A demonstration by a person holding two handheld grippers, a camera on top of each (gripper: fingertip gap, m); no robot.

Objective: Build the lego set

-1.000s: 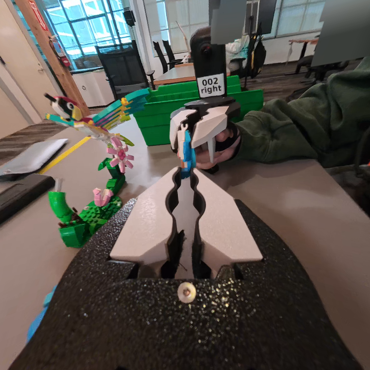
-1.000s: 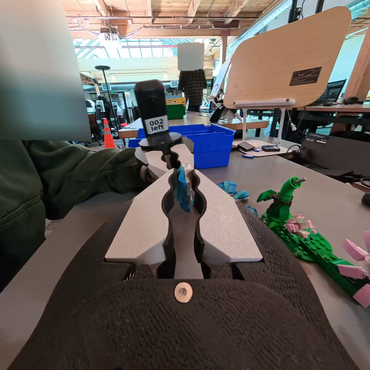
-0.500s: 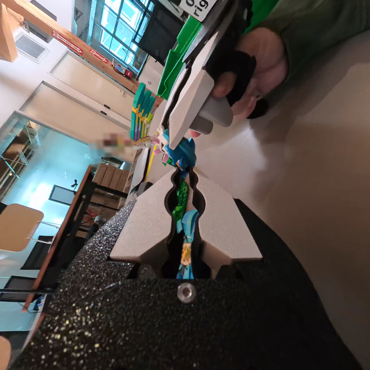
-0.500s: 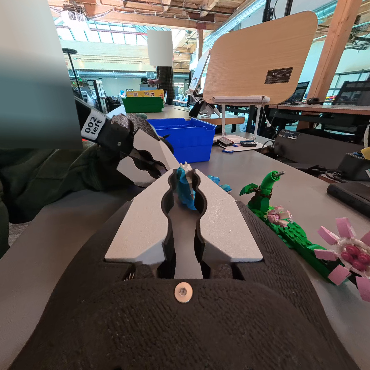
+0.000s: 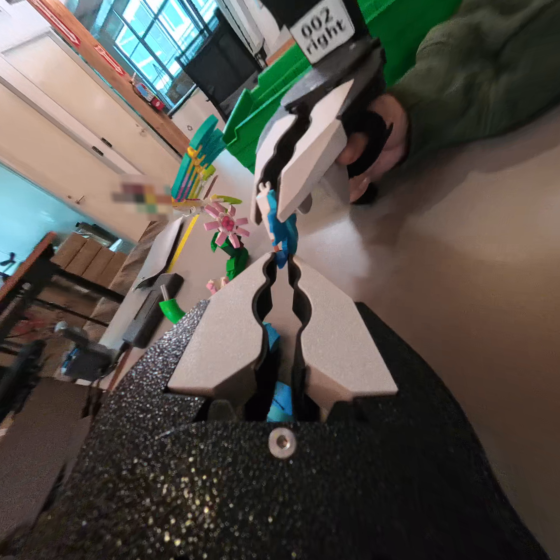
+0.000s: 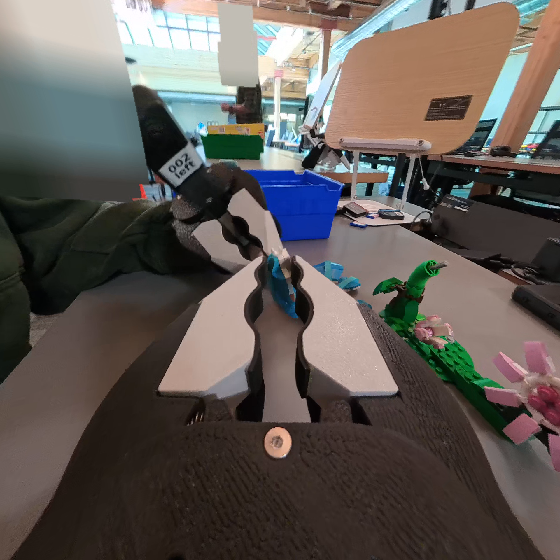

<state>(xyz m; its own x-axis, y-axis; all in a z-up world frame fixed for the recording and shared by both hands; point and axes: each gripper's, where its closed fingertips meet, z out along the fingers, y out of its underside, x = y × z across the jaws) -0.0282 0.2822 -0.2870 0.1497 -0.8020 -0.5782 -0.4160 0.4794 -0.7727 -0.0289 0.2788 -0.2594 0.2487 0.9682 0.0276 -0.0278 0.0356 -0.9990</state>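
Note:
A small blue brick piece [image 5: 283,231] with a white end is held above the grey table [image 5: 439,242] between both grippers. My right gripper [image 6: 280,260] is shut on it [image 6: 283,288], and shows opposite in the left wrist view [image 5: 268,212]. My left gripper [image 5: 282,257] is rolled to one side and its tips are closed on the piece's other end. In the right wrist view it [image 6: 260,251] comes in slanted from the upper left. A hand in a dark green sleeve [image 5: 485,75] holds the right gripper.
A green brick plant [image 6: 439,357] with pink flowers [image 5: 225,224] and a curved stem [image 6: 421,272] stands beside the grippers. Loose blue pieces [image 6: 333,269] lie behind. There is a colourful brick bird [image 5: 197,169], a green bin [image 5: 257,100], a blue bin [image 6: 297,206] and black devices [image 6: 539,300]. The tips of both grippers are at nearly the same place.
My left gripper rolled sharply onto its side and has now turned part of the way back. The right gripper stayed almost still. The blue piece remained between both.

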